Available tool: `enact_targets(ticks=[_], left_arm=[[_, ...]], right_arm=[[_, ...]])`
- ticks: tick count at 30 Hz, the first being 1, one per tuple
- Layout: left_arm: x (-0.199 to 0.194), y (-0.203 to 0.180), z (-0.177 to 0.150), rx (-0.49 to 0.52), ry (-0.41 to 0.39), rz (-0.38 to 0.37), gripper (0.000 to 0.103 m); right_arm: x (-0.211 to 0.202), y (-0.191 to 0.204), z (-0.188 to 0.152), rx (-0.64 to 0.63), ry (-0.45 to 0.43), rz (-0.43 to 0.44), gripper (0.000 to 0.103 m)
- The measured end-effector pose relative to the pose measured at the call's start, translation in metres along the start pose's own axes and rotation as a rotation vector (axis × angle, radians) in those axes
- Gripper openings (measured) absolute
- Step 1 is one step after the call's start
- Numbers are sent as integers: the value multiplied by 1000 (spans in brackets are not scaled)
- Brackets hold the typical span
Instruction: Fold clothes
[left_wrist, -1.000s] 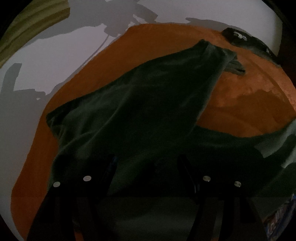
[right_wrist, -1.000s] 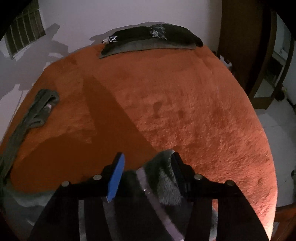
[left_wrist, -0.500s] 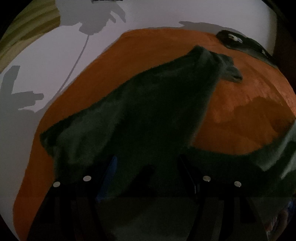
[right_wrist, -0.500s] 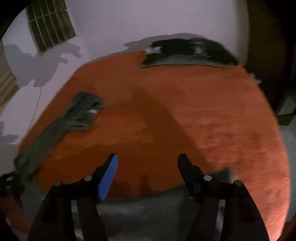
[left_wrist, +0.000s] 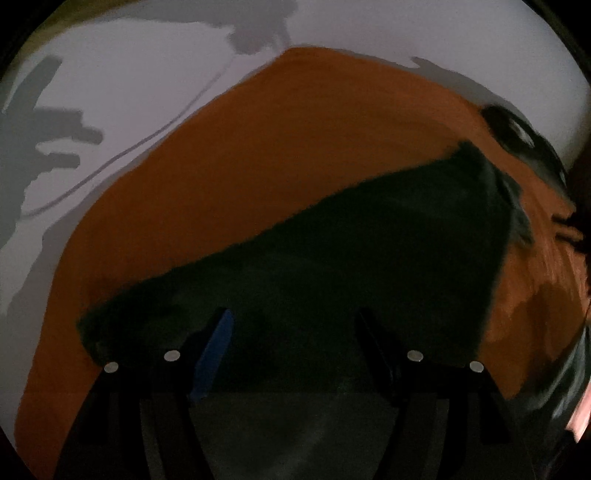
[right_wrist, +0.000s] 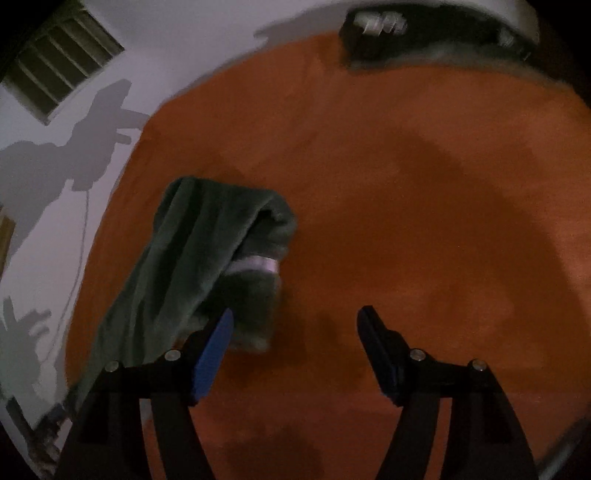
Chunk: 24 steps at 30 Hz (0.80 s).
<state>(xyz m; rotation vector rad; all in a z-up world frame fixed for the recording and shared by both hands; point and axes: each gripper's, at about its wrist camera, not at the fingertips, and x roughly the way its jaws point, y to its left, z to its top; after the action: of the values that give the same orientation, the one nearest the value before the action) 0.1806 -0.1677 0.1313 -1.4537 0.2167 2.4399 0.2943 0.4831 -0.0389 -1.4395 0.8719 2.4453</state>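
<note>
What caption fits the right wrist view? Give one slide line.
Open right gripper over orange blanket, green garment bunched at its left.

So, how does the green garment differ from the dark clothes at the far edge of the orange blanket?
The green garment is plain, loosely bunched and lies close to the right gripper; the dark clothes carry white print, lie flat and sit far away by the wall. Both rest on the orange blanket.

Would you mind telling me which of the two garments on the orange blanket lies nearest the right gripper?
The green garment, beside the right gripper's blue-padded finger. The black garment with white print lies folded at the blanket's far edge.
</note>
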Motion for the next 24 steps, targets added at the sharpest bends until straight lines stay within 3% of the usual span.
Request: enact_targets(ticks=[3,4,5,9,10,13,16,18,19,21,22,23,24], left_arm=[[27,51,7,-78,73,92,70],[37,64,9,-91,111,123,70],[44,75,12,-107,130,120,70],[60,102,24,-153,165,97,70],[61,103,27,-157,164,96,70],[61,100,29,-190,169,78,70],[55,97,33,-232,175,38,70],[47,101,29,-246,187,26,70],[43,101,29,-251,198,34,70],[40,103,30,-259,227,35,70],[40,104,31,-262,248,27,70],[40,105,32,-266,269,20,70],[41,106,31,-261,292,21,70]], right_arm=[[50,10,11,15,91,67,67],[65,15,15,16,125,103,40],[69,22,20,-22,123,86,13],[61,52,48,-216,64,-4,12],[48,61,58,-303,25,-73,12],[5,91,83,-635,-141,-416,12],[-37,100,98,-901,-284,-745,12],[-53,91,99,-1031,-323,-897,12],[-61,86,99,-1097,-341,-974,19],[-58,67,92,-1239,-319,-1142,44],[-57,49,88,-1245,-245,-1176,68],[-57,32,84,-1249,-171,-1208,76],[-57,14,80,-1251,-96,-1237,76]])
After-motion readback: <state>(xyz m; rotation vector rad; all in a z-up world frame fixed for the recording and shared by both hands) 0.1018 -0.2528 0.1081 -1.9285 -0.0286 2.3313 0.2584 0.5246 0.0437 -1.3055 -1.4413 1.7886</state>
